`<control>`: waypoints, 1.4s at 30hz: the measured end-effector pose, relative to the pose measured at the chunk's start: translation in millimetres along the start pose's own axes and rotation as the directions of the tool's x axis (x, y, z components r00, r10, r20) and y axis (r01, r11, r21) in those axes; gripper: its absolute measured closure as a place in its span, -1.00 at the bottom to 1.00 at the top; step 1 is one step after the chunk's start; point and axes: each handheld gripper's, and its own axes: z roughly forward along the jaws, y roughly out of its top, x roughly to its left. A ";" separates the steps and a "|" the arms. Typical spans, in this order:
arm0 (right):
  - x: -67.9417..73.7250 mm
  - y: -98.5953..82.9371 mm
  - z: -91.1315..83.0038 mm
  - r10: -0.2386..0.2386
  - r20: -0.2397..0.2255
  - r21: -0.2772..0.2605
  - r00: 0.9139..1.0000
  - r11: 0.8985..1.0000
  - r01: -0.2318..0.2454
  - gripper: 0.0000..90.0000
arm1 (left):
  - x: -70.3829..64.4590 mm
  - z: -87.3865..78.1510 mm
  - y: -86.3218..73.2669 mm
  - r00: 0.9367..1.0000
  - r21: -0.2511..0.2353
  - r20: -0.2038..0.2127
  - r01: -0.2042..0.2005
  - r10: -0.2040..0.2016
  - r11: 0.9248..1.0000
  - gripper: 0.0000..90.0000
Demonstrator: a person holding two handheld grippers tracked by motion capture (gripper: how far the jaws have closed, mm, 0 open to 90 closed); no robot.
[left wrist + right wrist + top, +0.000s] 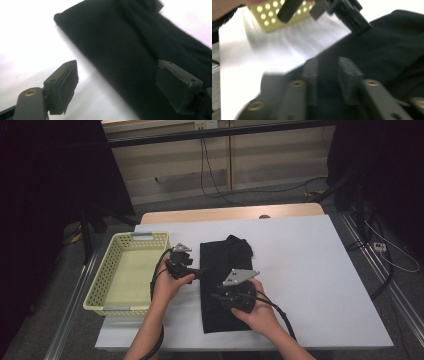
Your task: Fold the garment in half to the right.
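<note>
- The black cloth [225, 285] lies folded into a long upright rectangle on the white table [310, 270], a little left of the table's middle; its far end bunches into a rumpled hump.
- Your left gripper [200, 272] sits at the cloth's left edge, about halfway along its length. In the left gripper view its jaws stand wide apart, one pad [62, 86] over bare table and the other over the cloth [130, 55], with the cloth's edge running between them.
- Your right gripper [216, 296] rests over the near half of the cloth, pointing toward its left edge. In the right gripper view its jaws are drawn close together with a narrow strip of dark cloth [387, 50] seen between the pads [348, 75]; the blur does not let you tell for certain whether they pinch the fabric.
- The same view shows your left gripper [352, 17] farther off, above the cloth's edge.
- The pale yellow perforated basket [102, 275] stands on the table just left of your left hand [170, 285], apart from the cloth.
</note>
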 end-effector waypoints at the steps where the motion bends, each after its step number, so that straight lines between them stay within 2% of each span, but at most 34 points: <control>1: 2.6 3.2 2.6 -0.006 -0.010 0.009 1.000 1.000 0.006 0.29 | 0.5 -0.6 0.1 1.000 0.006 -0.003 -0.017 0.017 1.000 -0.57; 4: 12.9 6.0 13.0 -0.039 -0.035 0.046 0.999 0.998 0.040 0.16 | -1.1 -1.2 -0.6 1.000 0.008 -0.004 -0.016 0.017 1.000 -0.57; 6: 17.3 2.4 21.6 -0.058 -0.027 0.087 0.998 0.994 0.060 0.14 | -1.7 -2.5 -0.4 1.000 0.003 0.012 -0.010 0.010 1.000 -0.57; 7: 18.0 -0.7 25.4 -0.067 -0.019 0.106 0.998 0.992 0.068 0.16 | -2.5 -3.1 -0.2 1.000 -0.006 0.005 -0.004 0.004 1.000 -0.57; 10: 16.3 -9.7 30.8 -0.049 -0.044 0.136 0.998 0.989 0.055 0.42 | -1.9 -6.3 0.0 1.000 -0.015 0.001 -0.006 0.006 1.000 -0.57; 13: 13.7 -14.2 28.5 -0.050 -0.037 0.144 0.998 0.988 0.055 0.78 | -1.2 -6.8 -0.5 1.000 -0.010 -0.003 -0.005 0.005 1.000 -0.57; 14: 12.5 -14.8 26.9 -0.047 -0.037 0.139 0.998 0.989 0.051 0.84 | -1.1 -6.2 -1.0 1.000 -0.007 -0.003 -0.007 0.007 1.000 -0.57; 18: 7.0 -14.6 16.2 -0.042 -0.022 0.089 0.999 0.995 0.044 0.91 | -2.3 -5.0 -2.3 1.000 -0.009 -0.003 -0.011 0.011 1.000 -0.55; 22: 1.1 -13.8 -3.8 -0.021 0.002 0.019 1.000 1.000 0.021 0.91 | -2.6 -6.4 -1.8 1.000 -0.006 -0.007 -0.018 0.018 1.000 -0.55; 25: -6.7 -16.7 -21.3 -0.003 0.030 -0.019 1.000 1.000 0.003 0.92 | -2.4 -6.1 -1.7 1.000 -0.007 -0.011 -0.020 0.020 1.000 -0.55; 29: -14.0 -26.4 -38.9 0.019 0.043 -0.042 0.999 0.999 -0.017 0.92 | -3.6 -6.0 -1.9 1.000 0.000 -0.011 -0.024 0.024 1.000 -0.55; 36: -15.4 -45.1 -65.8 0.022 0.079 -0.056 0.997 0.998 -0.018 0.92 | -5.8 -4.7 -2.9 1.000 0.003 -0.011 -0.024 0.025 1.000 -0.55; 39: -18.1 -57.5 -72.7 0.030 0.095 -0.038 0.995 0.999 -0.027 0.91 | -6.1 -4.8 -2.5 0.999 0.011 -0.009 -0.035 0.035 0.999 -0.55; 42: -21.5 -70.2 -74.7 0.060 0.106 -0.012 0.993 0.998 -0.059 0.84 | -6.8 -4.1 -3.2 0.999 0.011 -0.018 -0.031 0.031 0.999 -0.55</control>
